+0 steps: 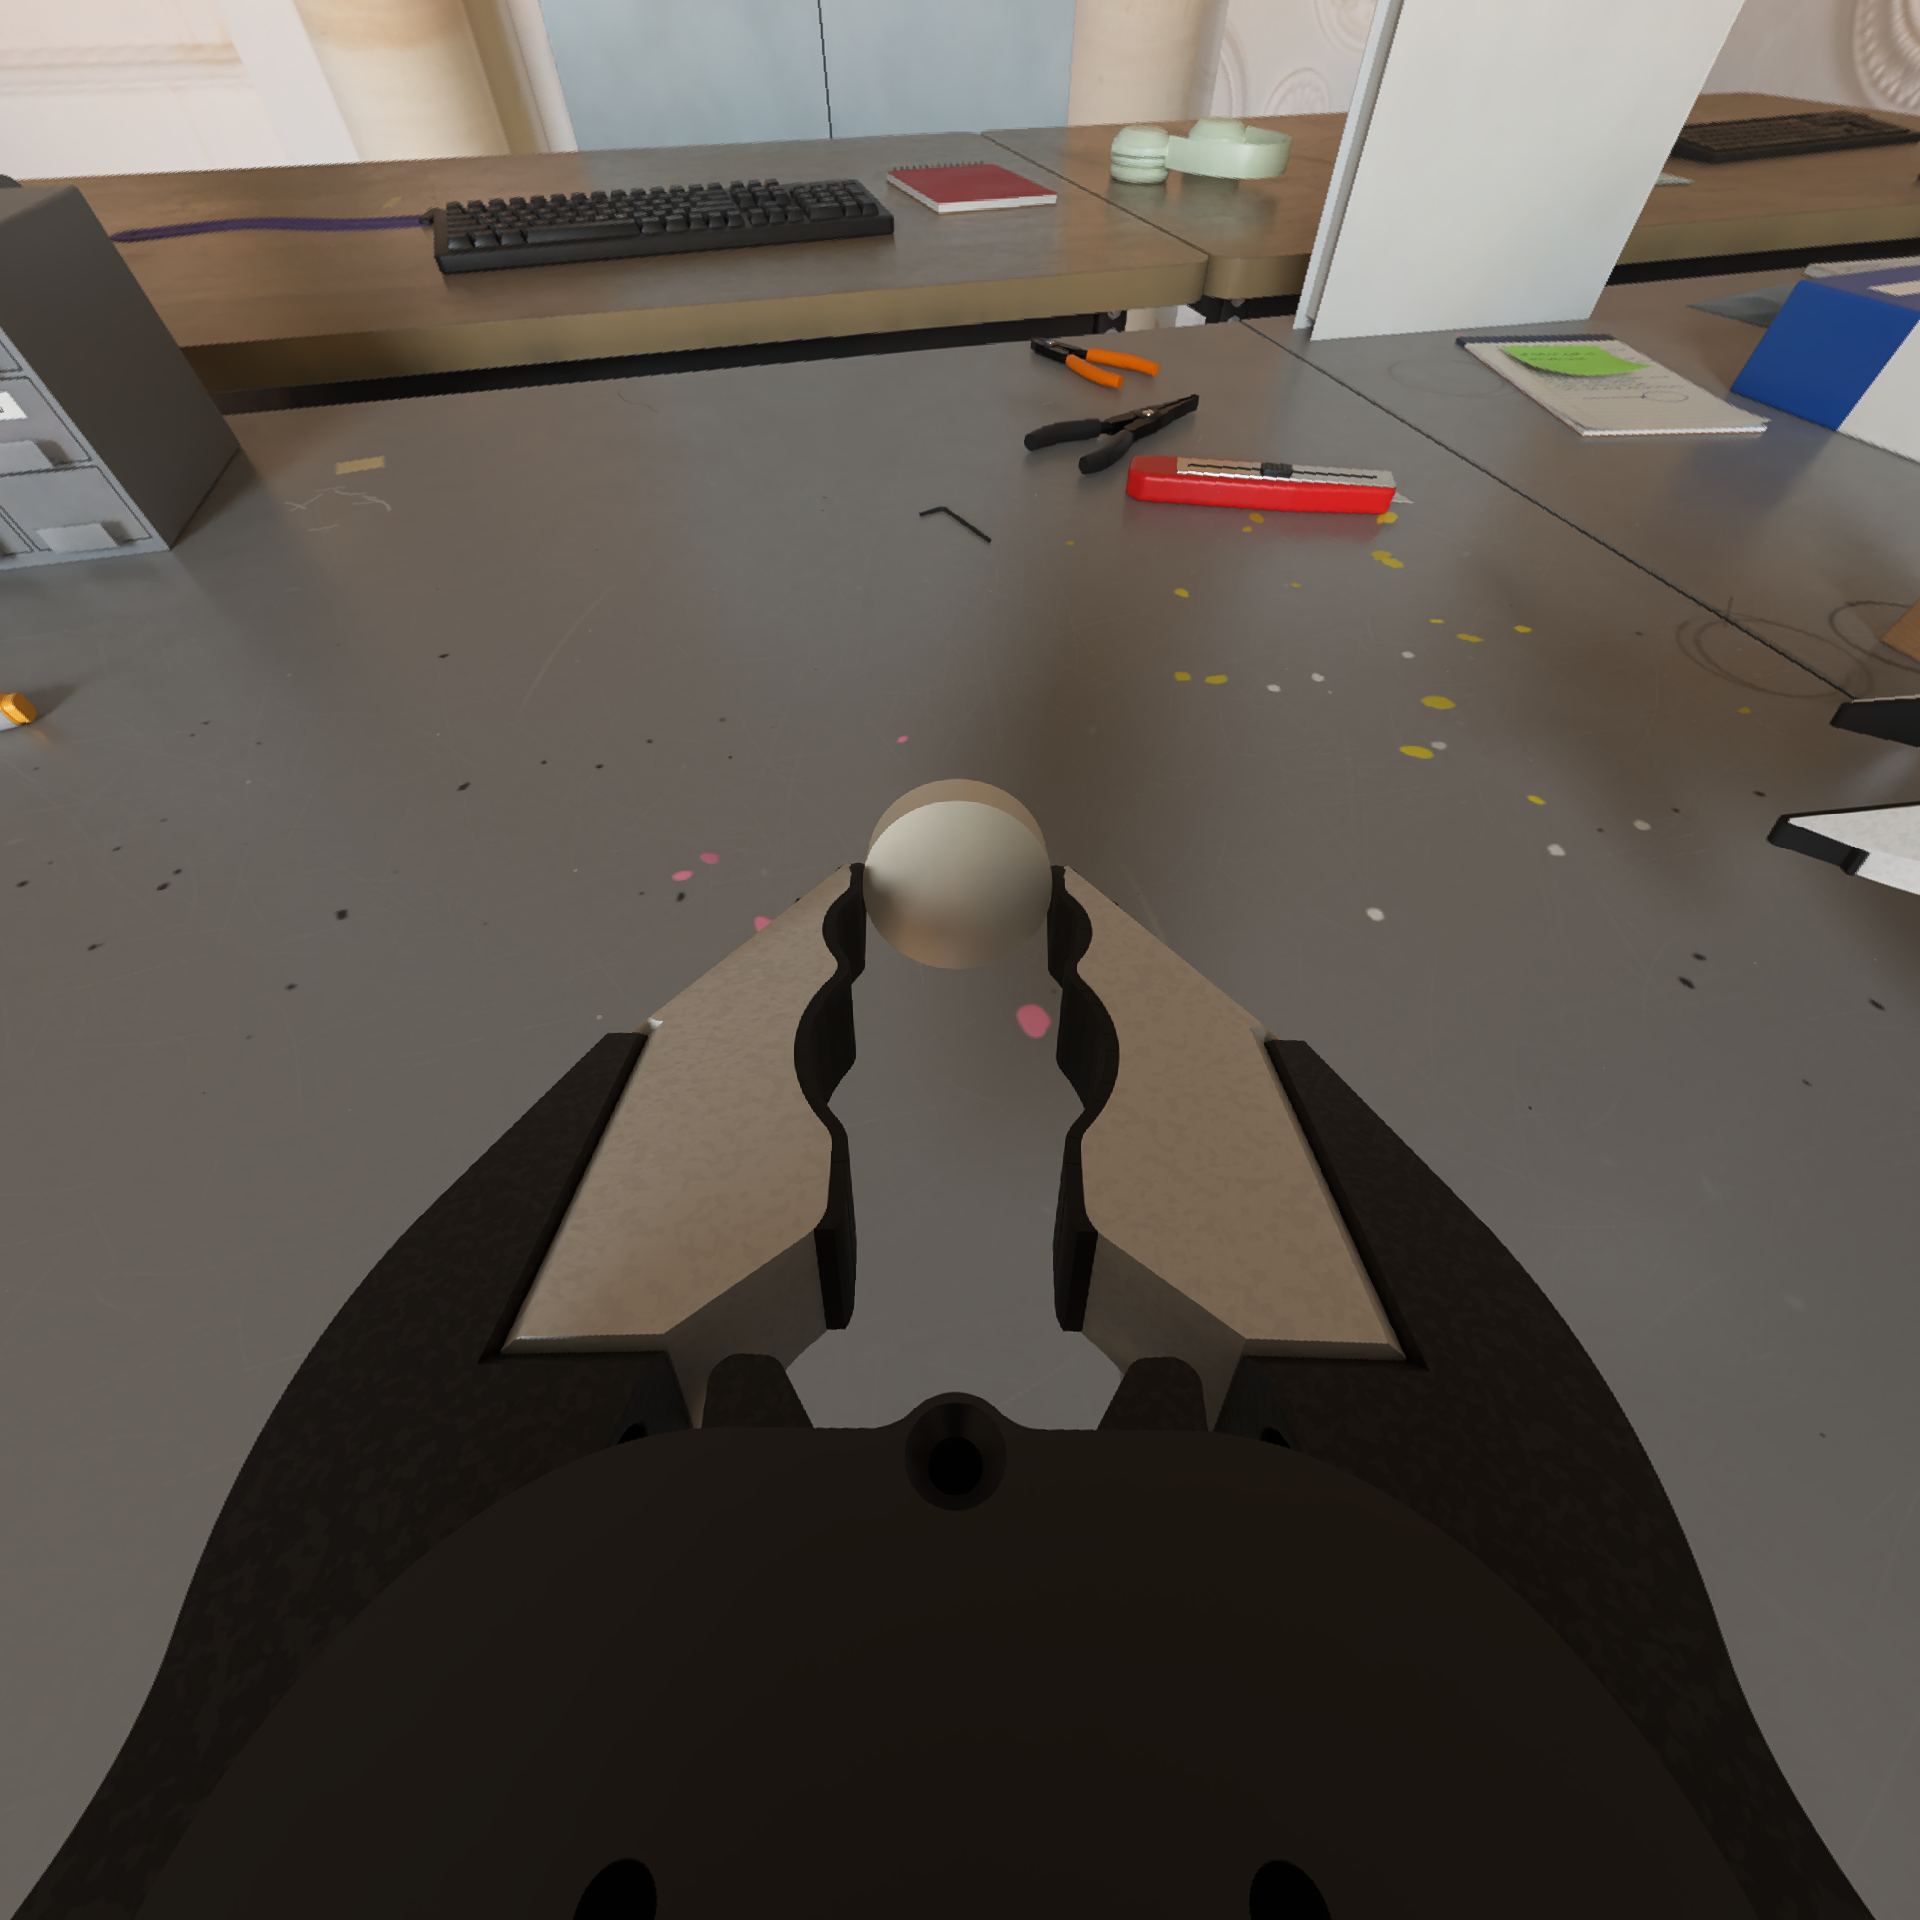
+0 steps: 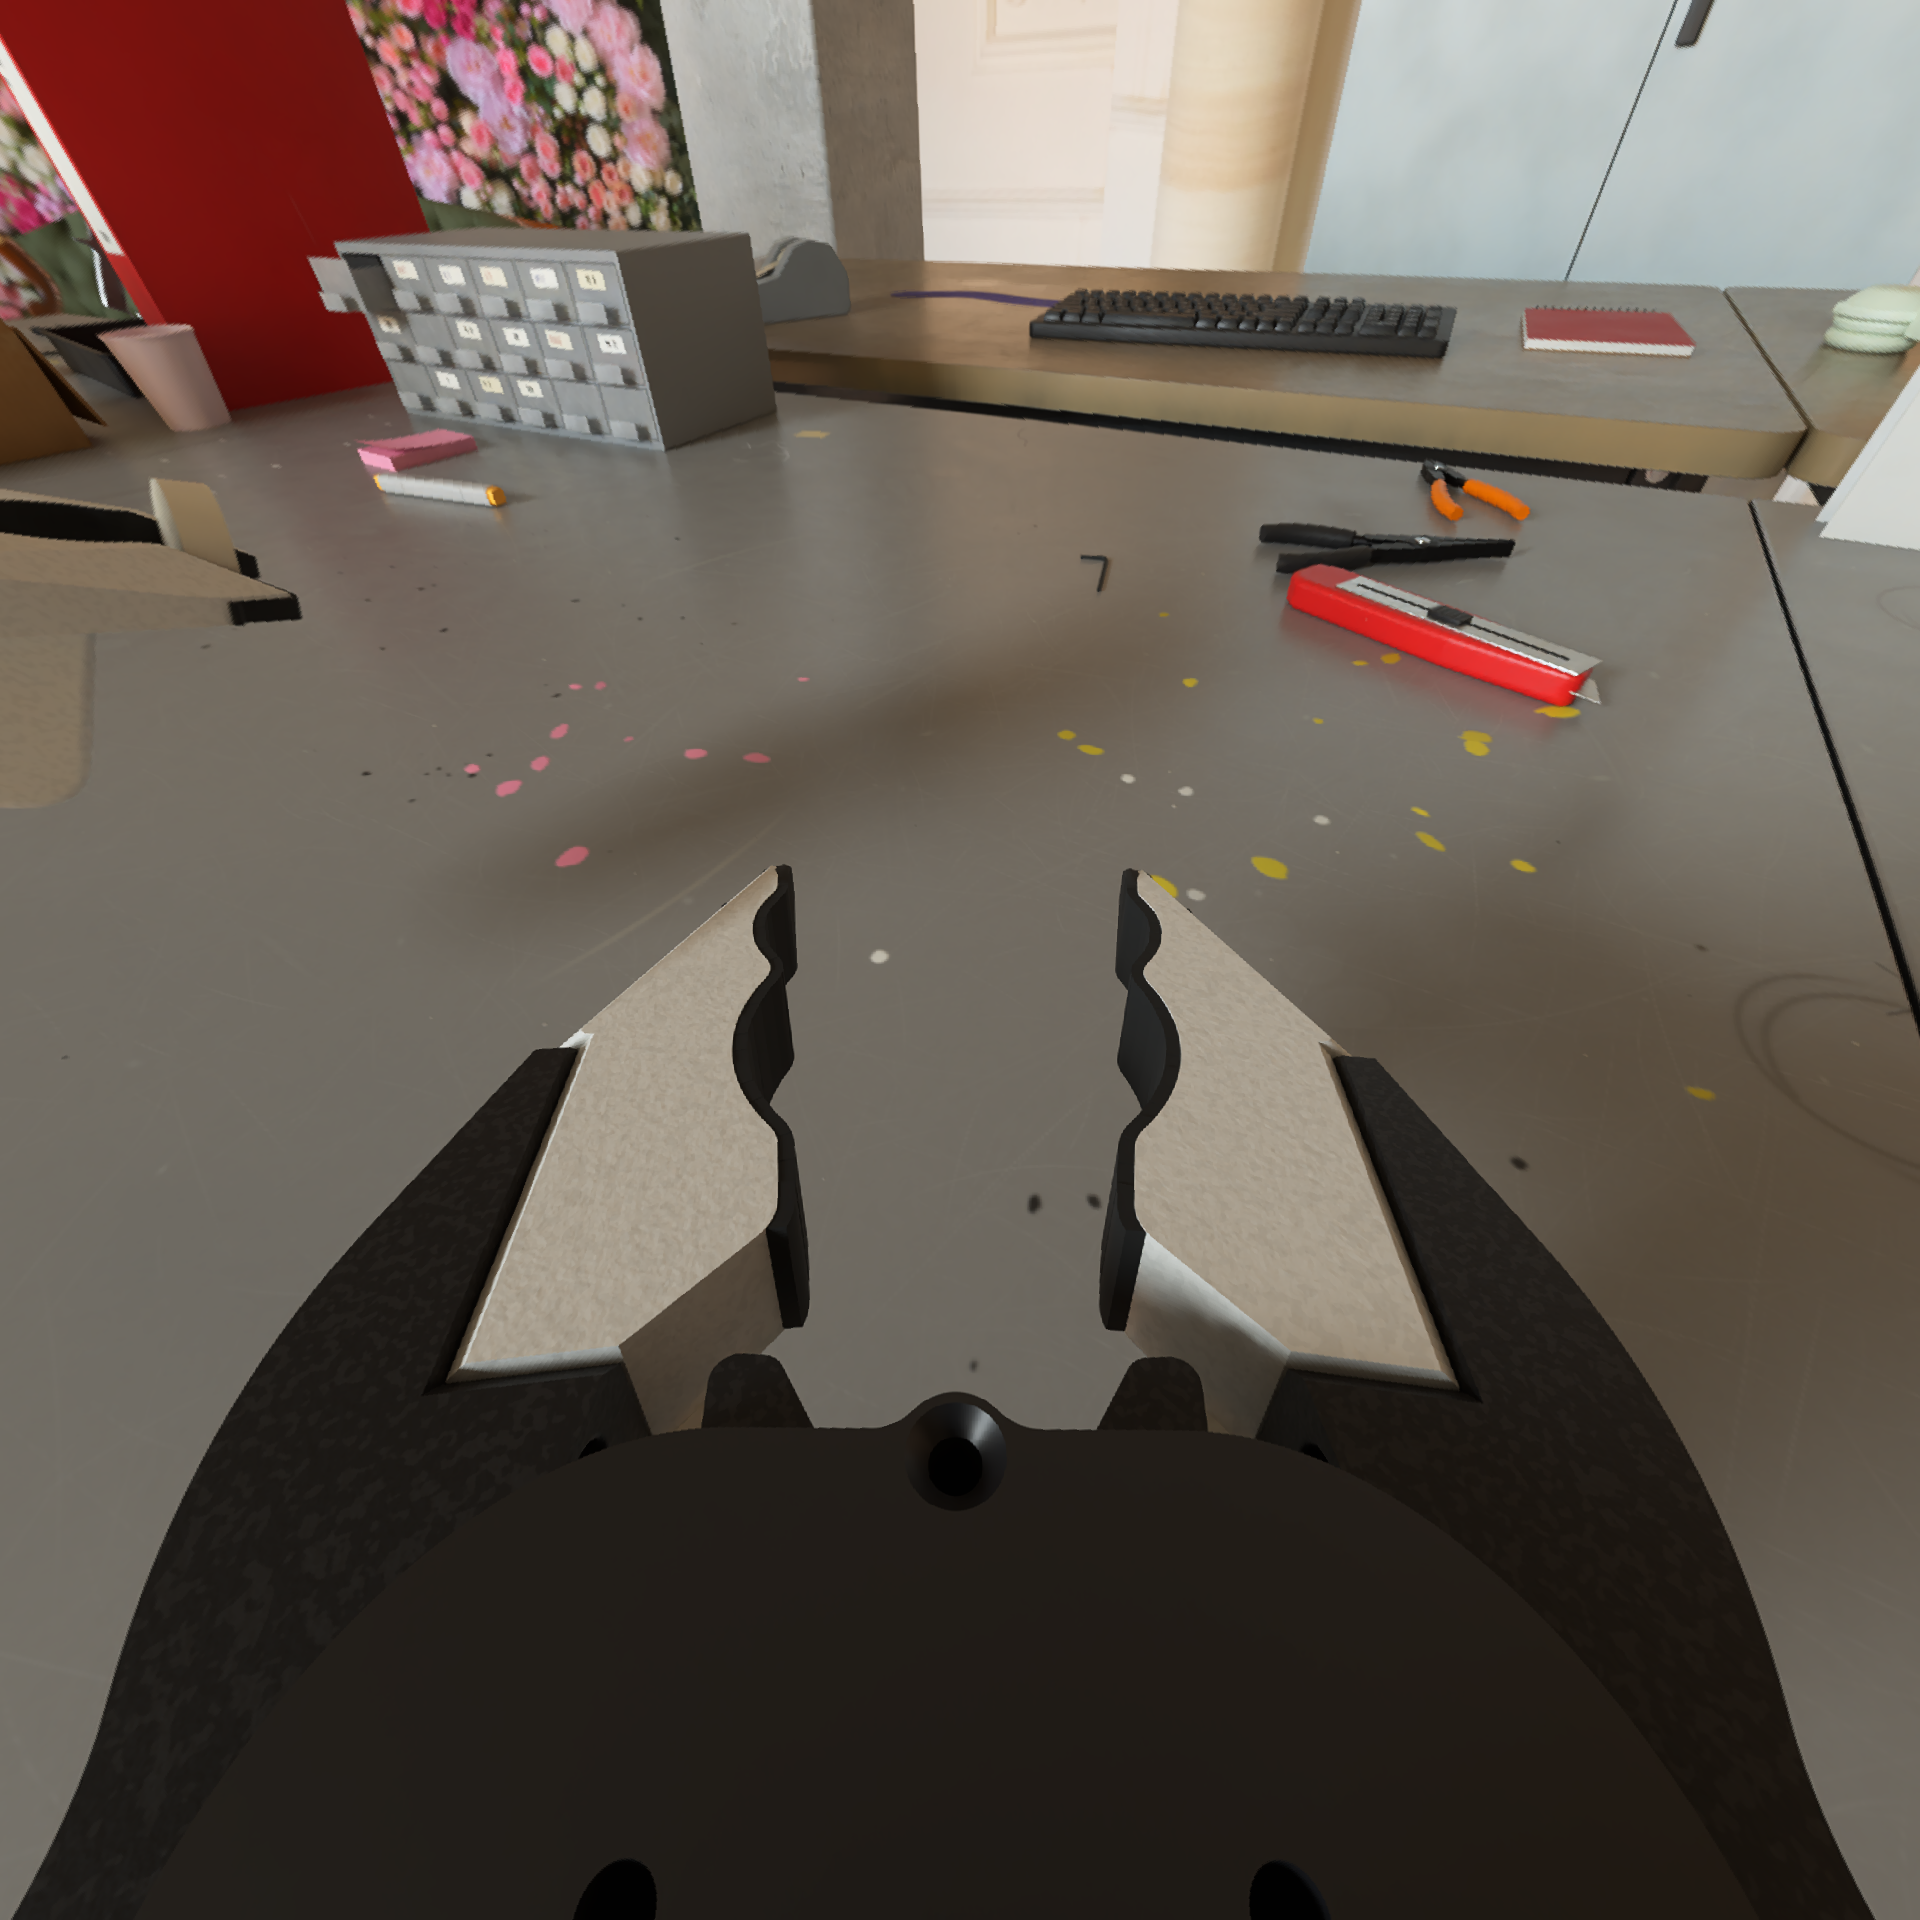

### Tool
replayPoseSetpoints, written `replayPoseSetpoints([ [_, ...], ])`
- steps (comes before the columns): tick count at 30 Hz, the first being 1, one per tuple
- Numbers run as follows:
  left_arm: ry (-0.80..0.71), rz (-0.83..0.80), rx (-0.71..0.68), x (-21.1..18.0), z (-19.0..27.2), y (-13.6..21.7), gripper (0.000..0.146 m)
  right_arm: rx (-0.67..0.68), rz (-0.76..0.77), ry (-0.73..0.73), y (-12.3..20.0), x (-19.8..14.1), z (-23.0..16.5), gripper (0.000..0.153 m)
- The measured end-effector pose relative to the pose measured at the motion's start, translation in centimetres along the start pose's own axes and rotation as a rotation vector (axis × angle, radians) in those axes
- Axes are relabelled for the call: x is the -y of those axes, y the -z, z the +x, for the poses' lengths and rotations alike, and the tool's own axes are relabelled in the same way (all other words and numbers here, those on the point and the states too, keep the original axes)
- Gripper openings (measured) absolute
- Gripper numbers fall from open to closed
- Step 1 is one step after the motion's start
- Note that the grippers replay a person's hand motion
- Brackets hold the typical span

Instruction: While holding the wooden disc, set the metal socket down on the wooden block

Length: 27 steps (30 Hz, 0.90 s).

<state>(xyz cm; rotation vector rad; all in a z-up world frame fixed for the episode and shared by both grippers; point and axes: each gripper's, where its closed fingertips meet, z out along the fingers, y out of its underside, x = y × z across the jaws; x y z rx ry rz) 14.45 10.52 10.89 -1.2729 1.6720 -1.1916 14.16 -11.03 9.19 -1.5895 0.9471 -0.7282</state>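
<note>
1. Disc [image 1: 954,878]: the left gripper [image 1: 956,883] has it clenched between its fingertips, edge-on to the pads, held above the grey table [image 1: 623,727] with the pale round face towards the camera.
2. Right gripper [image 2: 954,883] is spread wide and carries nothing; only bare table shows between its fingers [image 2: 665,1122].
3. Socket and block: neither shows in either view. I cannot tell where they lie, so the step in hand is, as I judge it, finding and picking up the socket.
4. Nearby clutter sits at the far right of the table: a red knife [image 2: 1439,644], black pliers [image 2: 1382,548], orange cutters [image 2: 1470,494] and a small hex key [image 2: 1096,571]. A grey drawer cabinet [image 2: 561,332] stands at the far left, with a pink pad [image 2: 416,450] and a marker [image 2: 438,489] before it.
5. To do this well, sweep the right gripper slowly until the socket comes into sight, then approach with the fingers straddling its sides and close squarely on it.
6. Keep the left gripper steady and out of the right one's path; its tips appear at the left edge of the right view, so the two are near.
7. Risk: the disc is pinched only at the tips, so a jolt could twist it loose.
</note>
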Motion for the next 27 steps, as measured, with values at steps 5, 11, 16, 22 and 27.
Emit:
replayPoseSetpoints([
  [5,-0.001,-0.005,0.006,-0.2,0.1,-0.1,0.035,-0.025,-0.006,-0.007,0.3,0.1,1.1,0.062],
  [11,-0.002,-0.013,0.006,-0.4,0.1,-0.2,0.035,-0.016,-0.026,-0.016,0.3,-0.2,1.4,0.062],
  [16,-0.007,-0.014,0.003,-0.4,0.2,-0.3,0.035,-0.001,-0.037,-0.020,0.2,-0.4,1.4,0.061],
  [22,-0.004,-0.021,-0.002,-0.5,0.2,-0.4,0.035,-0.005,-0.039,-0.031,0.3,-0.5,1.7,0.060],
  [27,-0.019,-0.020,-0.035,-0.4,0.5,-0.4,0.035,-0.001,-0.038,-0.033,0.3,-0.5,1.7,0.060],
])
